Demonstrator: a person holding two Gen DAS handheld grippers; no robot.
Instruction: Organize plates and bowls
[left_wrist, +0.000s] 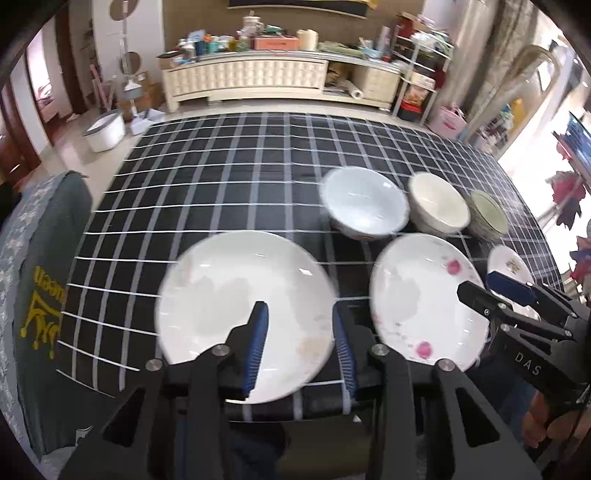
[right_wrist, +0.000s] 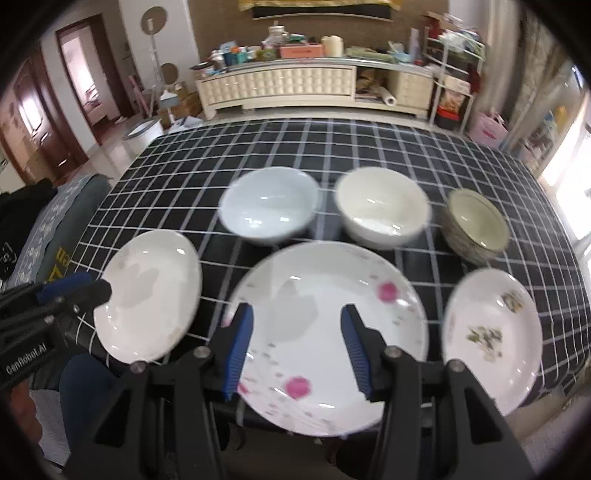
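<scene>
Three plates, three bowls on checked tablecloth

Black tablecloth with white grid; white plate; pink-flowered plate; pale-blue bowl.

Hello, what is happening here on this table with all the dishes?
A person holds tongs in each hand above a black checked tablecloth. The left tongs hang open over a plain white plate, the right tongs open over a white plate with pink flowers. Neither grips anything. Three bowls sit in a row behind.
</scene>
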